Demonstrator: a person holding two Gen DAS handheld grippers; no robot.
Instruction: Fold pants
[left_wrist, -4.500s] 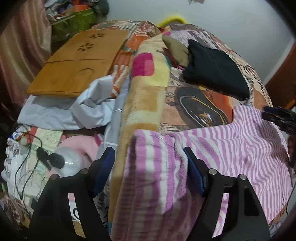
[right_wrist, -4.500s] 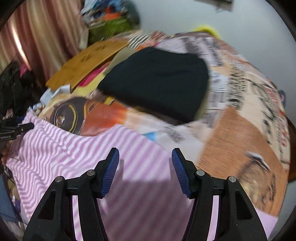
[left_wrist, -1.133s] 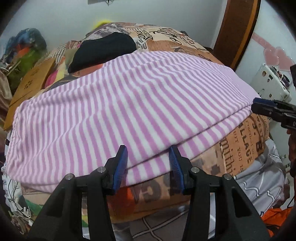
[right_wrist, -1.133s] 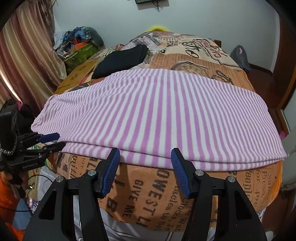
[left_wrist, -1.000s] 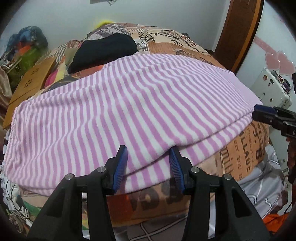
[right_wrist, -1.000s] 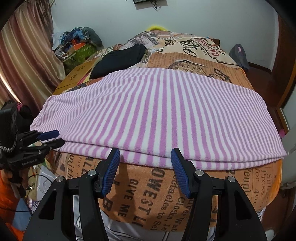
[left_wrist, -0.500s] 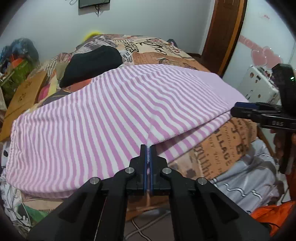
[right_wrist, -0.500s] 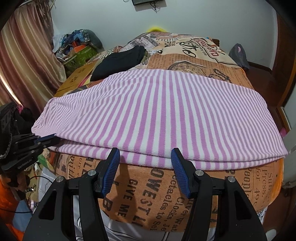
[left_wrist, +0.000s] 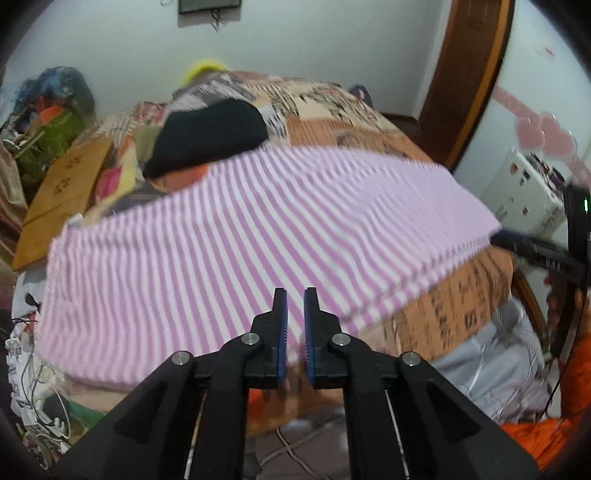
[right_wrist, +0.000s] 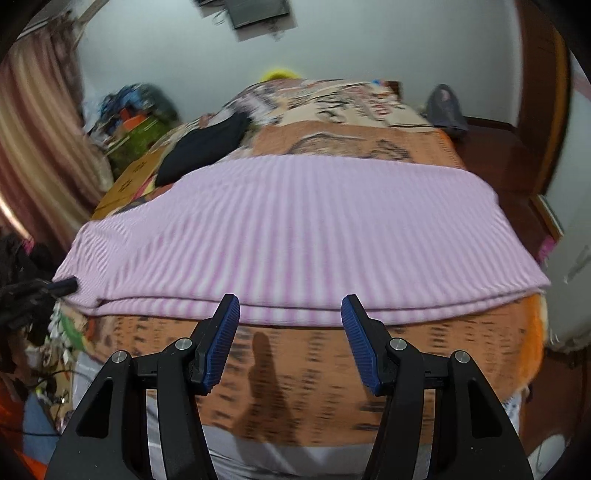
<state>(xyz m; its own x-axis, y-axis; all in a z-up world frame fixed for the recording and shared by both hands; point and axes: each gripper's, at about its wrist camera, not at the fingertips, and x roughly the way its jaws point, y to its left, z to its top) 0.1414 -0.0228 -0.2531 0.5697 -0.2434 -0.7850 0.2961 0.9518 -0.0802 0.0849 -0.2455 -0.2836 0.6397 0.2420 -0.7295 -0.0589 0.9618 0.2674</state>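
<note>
Pants (left_wrist: 258, 236), pink and white striped, lie folded flat across the near part of the bed (right_wrist: 369, 147), their doubled edge running along the bed's front side where two layers show one on top of the other. The left gripper (left_wrist: 294, 306) hangs over the near edge of the pants with its blue-padded fingers (left_wrist: 281, 325) drawn almost together, a narrow gap left between them and no cloth caught in that gap. The right gripper (right_wrist: 290, 317) sits just in front of the same folded edge, its fingers (right_wrist: 221, 343) spread wide and holding nothing; a finger's shadow falls on the orange printed blanket (right_wrist: 314, 369) hanging down the bed's front. In the left wrist view the right gripper shows at the far right, blurred, just beside the pants' right corner; whether it touches the cloth cannot be told. In the right wrist view the left gripper appears at the left edge, near the pants' left corner. Behind the pants a black garment (left_wrist: 210, 133) lies on the blanket, and a wooden board (left_wrist: 62, 192) rests to the left of it. Both views are smeared by motion.
</note>
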